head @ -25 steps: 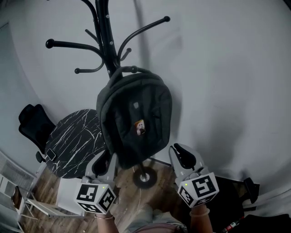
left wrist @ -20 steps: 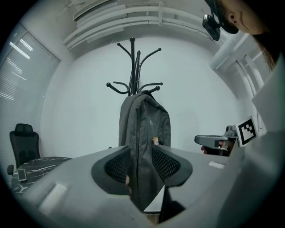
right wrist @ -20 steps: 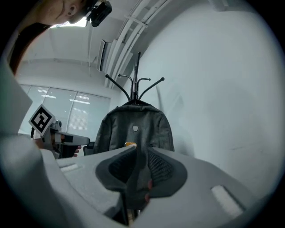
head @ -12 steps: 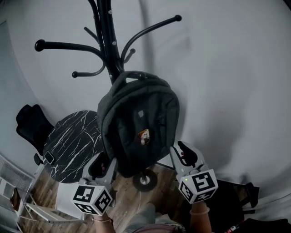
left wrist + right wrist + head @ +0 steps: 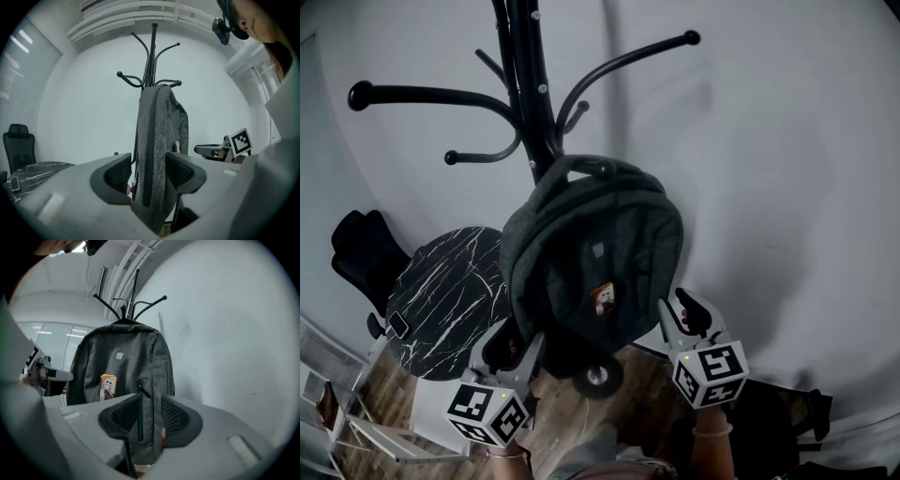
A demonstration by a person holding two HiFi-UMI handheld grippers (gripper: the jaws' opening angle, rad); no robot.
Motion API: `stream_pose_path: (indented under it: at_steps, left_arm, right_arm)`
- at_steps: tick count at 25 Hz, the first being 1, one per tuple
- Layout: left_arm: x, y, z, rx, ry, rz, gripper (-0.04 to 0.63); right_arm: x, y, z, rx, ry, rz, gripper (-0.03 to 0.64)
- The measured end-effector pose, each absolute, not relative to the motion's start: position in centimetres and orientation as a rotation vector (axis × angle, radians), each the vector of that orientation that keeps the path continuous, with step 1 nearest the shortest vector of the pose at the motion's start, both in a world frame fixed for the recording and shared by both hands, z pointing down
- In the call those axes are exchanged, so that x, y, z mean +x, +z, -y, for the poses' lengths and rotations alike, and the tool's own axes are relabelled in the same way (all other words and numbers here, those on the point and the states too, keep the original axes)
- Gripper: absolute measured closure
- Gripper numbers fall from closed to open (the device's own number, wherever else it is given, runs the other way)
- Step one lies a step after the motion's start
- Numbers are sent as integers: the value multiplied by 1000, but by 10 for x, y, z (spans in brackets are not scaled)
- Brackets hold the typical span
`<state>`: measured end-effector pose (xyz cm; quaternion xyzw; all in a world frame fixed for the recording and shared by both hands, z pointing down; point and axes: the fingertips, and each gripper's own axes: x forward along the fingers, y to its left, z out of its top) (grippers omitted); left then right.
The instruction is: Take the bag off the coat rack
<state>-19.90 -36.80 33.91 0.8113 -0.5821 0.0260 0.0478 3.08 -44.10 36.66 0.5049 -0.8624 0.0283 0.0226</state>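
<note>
Head view: the dark grey fabric backpack (image 5: 595,262) hangs by its top handle from a hook of the black metal coat rack (image 5: 530,103), in front of the pale wall. I have my tools up at its bottom corners, my left gripper (image 5: 514,339) at the lower left and my right gripper (image 5: 682,314) at the lower right. Behind the bag on the left are a round black marble-patterned table (image 5: 450,291) and a black office chair (image 5: 361,253).

In the left gripper view my jaws stand wide apart and have just been opening. The side edge of the backpack hangs straight down between the two ribbed pads (image 5: 117,173). There is a clear gap on the left pad's side, and I cannot see the right pad pressing on the cloth. I do not have hold of the bag there.

In the right gripper view these jaws are parted less widely, and they too have just been opening. The lower right edge of the backpack, with its dark vertical zip (image 5: 139,404), sits between them. The pads are not clamped on it. A small yellow tag (image 5: 108,386) shows on the front of the bag, to the left of the zip.
</note>
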Motion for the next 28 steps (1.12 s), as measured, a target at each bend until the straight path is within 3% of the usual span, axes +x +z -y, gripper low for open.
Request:
stream_pose_path:
  at_steps: [18,28]
  left_arm:
    - [-188,372,401,2482,207,1637,359]
    - [-184,373,407,2547,214,1581,448]
  right_arm:
    - [33,407,493,1461,177,2658,414]
    - [24,420,510,1452,48,2634,418]
